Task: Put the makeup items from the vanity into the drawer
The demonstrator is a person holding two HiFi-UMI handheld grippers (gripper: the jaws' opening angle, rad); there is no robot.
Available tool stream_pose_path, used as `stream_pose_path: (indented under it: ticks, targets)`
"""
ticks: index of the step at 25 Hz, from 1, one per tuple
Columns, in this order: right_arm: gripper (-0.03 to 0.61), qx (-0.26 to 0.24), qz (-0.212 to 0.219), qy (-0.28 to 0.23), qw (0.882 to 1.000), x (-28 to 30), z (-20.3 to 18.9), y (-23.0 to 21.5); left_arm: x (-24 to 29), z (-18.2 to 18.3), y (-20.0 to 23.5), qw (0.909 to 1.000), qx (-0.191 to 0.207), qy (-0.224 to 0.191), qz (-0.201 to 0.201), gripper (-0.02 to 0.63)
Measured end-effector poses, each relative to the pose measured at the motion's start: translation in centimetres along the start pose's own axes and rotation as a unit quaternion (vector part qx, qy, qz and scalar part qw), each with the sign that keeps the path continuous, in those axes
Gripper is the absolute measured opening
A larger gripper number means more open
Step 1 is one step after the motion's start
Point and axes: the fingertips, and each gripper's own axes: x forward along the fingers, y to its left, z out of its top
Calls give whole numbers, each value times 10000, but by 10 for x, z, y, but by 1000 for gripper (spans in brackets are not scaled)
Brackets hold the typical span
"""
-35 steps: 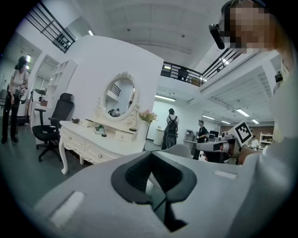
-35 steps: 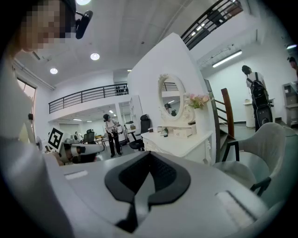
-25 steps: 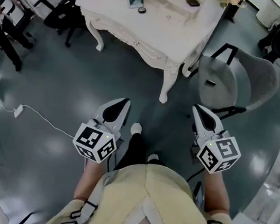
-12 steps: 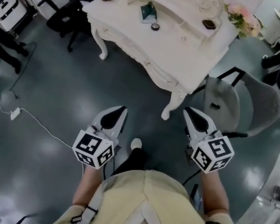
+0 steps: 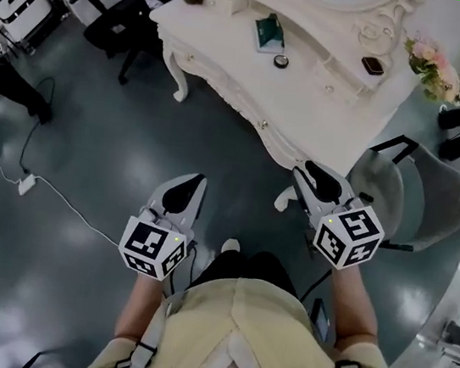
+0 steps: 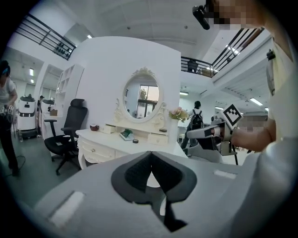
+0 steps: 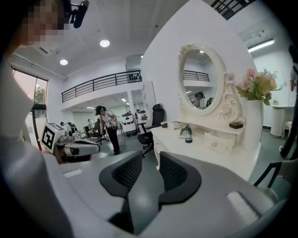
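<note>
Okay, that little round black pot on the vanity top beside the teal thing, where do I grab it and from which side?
Probably pinch the round black pot across its curved side wall, coming from the vanity's front edge, angled downward. It sits low and flat on the vanity top, clear of the teal item, while the small drawer shelf blocks the back.

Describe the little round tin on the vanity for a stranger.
Start at the white vanity with the oval mirror. On its open top, just beside the green packet, sits a small tin. It alone is round, flat and black.
</note>
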Motion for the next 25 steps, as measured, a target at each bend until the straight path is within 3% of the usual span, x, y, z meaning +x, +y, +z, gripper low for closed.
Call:
stream_pose_path:
  ticks: [15, 25]
  targets:
    - [190, -355, -76, 432, 9984, 145, 44, -87, 78, 18, 78, 9981, -178, 21, 595, 0]
    - [207, -430, -69, 919, 9948, 233, 50, -158, 164, 39, 113, 9981, -274, 126, 545, 0]
